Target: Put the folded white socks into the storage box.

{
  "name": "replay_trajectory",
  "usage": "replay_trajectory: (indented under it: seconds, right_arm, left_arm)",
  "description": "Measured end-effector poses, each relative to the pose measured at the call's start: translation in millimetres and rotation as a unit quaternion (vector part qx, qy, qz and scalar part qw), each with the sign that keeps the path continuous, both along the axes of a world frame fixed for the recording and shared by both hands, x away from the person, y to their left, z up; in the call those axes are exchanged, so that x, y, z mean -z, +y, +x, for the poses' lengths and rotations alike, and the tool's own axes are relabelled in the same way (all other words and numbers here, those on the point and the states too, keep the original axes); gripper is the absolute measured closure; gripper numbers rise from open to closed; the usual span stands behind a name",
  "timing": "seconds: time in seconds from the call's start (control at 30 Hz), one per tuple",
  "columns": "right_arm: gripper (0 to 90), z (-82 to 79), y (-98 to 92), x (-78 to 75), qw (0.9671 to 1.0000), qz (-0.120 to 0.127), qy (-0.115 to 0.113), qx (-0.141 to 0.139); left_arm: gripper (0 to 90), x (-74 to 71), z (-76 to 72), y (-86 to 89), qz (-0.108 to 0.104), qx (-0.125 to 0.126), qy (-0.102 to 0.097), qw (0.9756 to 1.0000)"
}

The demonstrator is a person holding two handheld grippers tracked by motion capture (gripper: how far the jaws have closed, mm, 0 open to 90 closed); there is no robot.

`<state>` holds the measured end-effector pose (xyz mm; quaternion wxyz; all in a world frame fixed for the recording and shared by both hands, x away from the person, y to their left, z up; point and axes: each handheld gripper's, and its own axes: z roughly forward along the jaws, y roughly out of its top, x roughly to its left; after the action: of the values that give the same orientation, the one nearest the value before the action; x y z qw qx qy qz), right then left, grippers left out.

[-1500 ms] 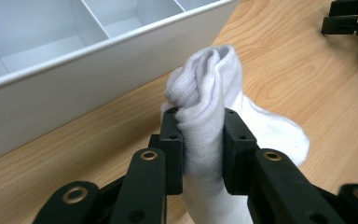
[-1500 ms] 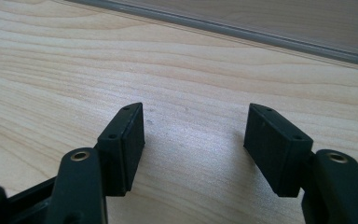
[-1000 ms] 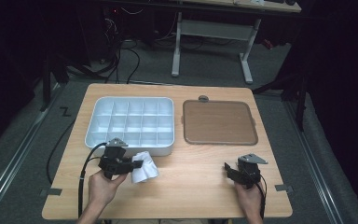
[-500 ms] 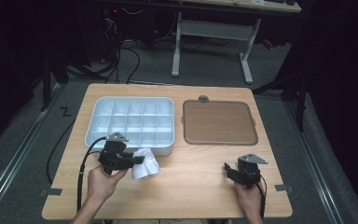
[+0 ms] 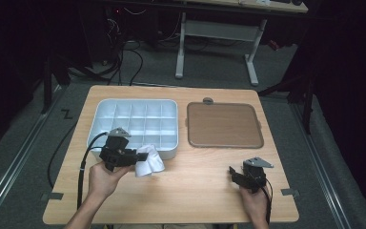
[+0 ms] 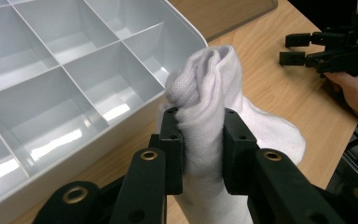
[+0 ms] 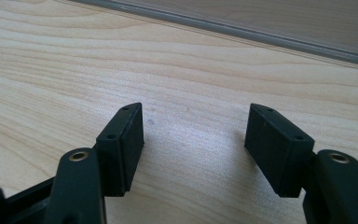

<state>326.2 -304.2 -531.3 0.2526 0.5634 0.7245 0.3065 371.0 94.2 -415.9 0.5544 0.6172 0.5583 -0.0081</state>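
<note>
A rolled white sock (image 6: 205,98) (image 5: 148,161) is pinched between the pads of my left gripper (image 6: 199,140) (image 5: 136,156), which is shut on it and holds it above the table at the front edge of the white divided tray (image 5: 95,125) (image 6: 135,114). The sock's loose end hangs down past the jaws. My right gripper (image 7: 193,135) (image 5: 233,173) rests low over the bare wood near the front right, jaws open with nothing between them. It also appears far off in the left gripper view as a black gripper (image 6: 294,48) in a hand.
A brown lid-like tray (image 5: 224,125) lies right of the white tray; its grey rim (image 7: 261,35) crosses the top of the right gripper view. The wooden table (image 5: 195,200) has free surface in front. Cables and a desk frame stand beyond the far edge.
My left gripper has risen a little with the sock and edged toward the white tray's front edge. The right gripper has stayed put.
</note>
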Motion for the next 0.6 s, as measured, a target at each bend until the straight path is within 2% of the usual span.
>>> replay_trajectory:
  seconds: [0.23, 0.27, 0.4, 0.43, 0.6]
  right_arm:
    - [37.5, 0.0, 0.1, 0.0, 1.0000, 0.000, 0.000, 0.000]
    - [37.5, 0.1, 0.0, 0.0, 1.0000, 0.000, 0.000, -0.001]
    - [37.4, 0.1, 0.0, 0.0, 1.0000, 0.000, 0.000, -0.001]
    - [37.4, 0.0, 0.0, 0.0, 1.0000, 0.000, 0.000, -0.001]
    - [37.3, 0.0, 0.1, 0.0, 1.0000, 0.000, 0.000, -0.001]
  left_arm:
    - [73.5, -10.4, 11.7, 0.4, -0.009, 0.004, 0.003, 0.9999]
    - [73.5, -12.3, 13.8, 0.2, -0.015, 0.002, 0.006, 0.9999]
    - [73.5, -17.4, 20.7, 0.9, -0.014, 0.003, 0.001, 0.9999]
    - [73.5, -18.7, 22.6, 1.2, -0.020, 0.002, 0.003, 0.9998]
    - [73.5, -23.1, 33.8, 4.8, -0.019, 0.003, 0.006, 0.9998]
